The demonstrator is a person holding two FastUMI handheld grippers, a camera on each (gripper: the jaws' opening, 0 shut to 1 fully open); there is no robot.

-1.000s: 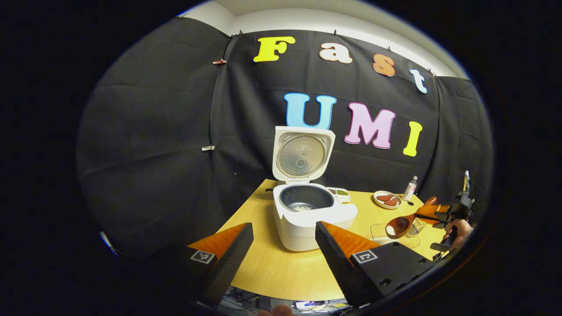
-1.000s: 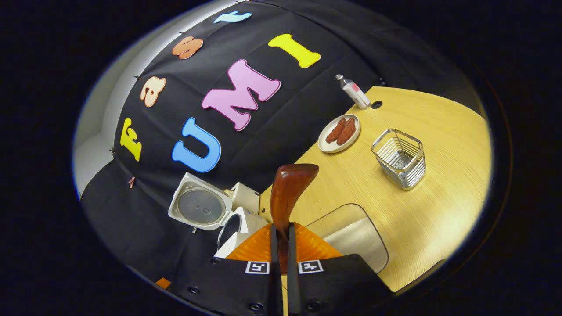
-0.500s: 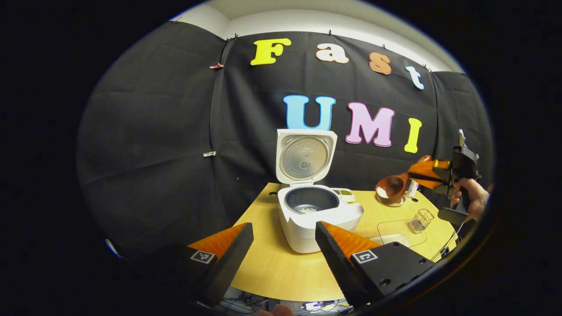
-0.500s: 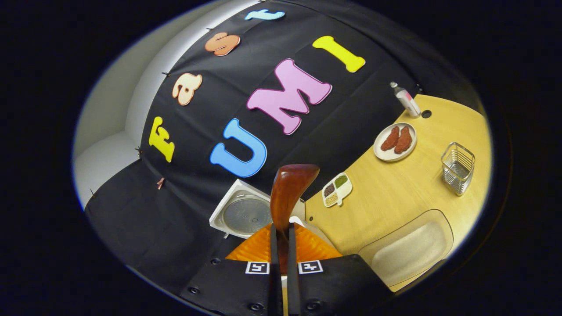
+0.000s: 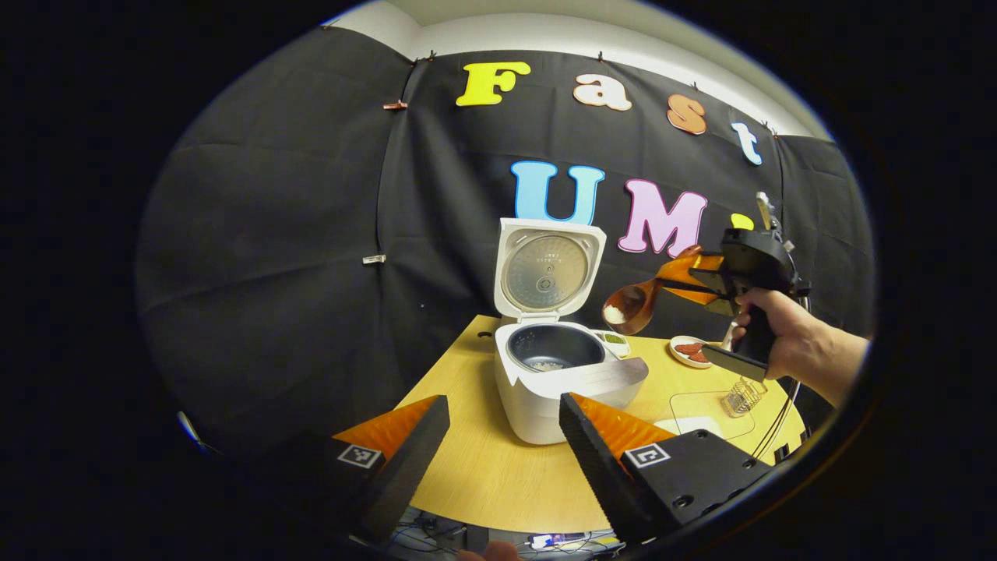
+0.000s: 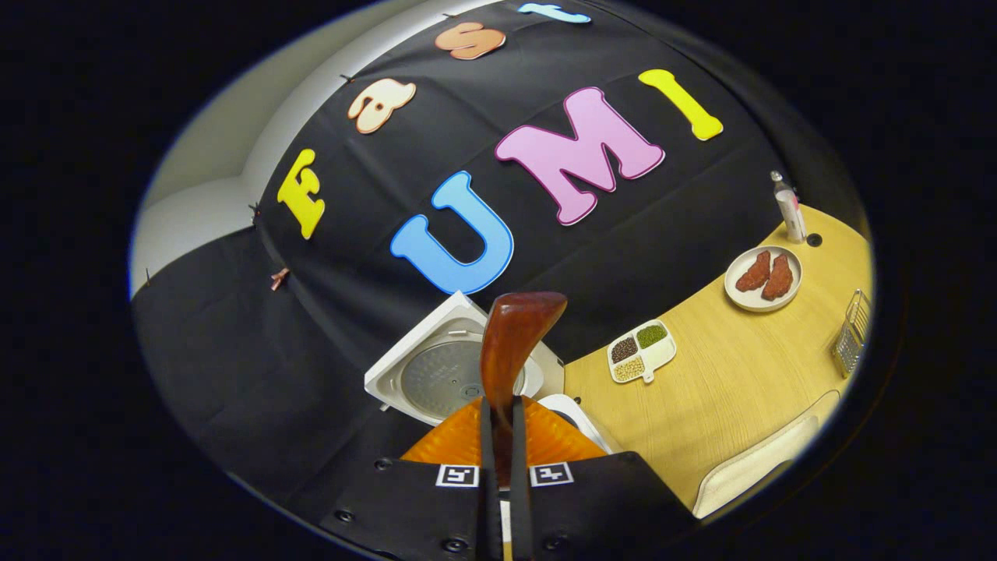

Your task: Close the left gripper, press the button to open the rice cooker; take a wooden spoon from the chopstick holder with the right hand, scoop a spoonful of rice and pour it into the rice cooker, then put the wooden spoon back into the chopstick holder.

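The white rice cooker (image 5: 545,405) stands with its lid (image 5: 549,269) up and a little rice in the dark inner pot (image 5: 554,357). To the right of the lid and above the pot's right rim hangs the wooden spoon (image 5: 629,306), with white rice in its bowl. My right gripper (image 5: 666,283), held by a hand, is shut on the spoon's handle. In the right gripper view the spoon (image 6: 510,343) sticks out from my shut right gripper (image 6: 498,413) over the cooker lid (image 6: 436,378). My left gripper (image 5: 506,436) is open and empty in front of the cooker.
A wire chopstick holder (image 5: 740,396) and a clear rice container (image 5: 705,417) sit right of the cooker. Behind them are a plate of meat (image 6: 763,269), a divided dish of beans (image 6: 641,351) and a small bottle (image 6: 788,209). The table's front edge (image 5: 498,522) is near my left gripper.
My right gripper has lifted the loaded spoon from low by the rice container and carried it left, up beside the cooker's lid. My left gripper has barely moved and stays open.
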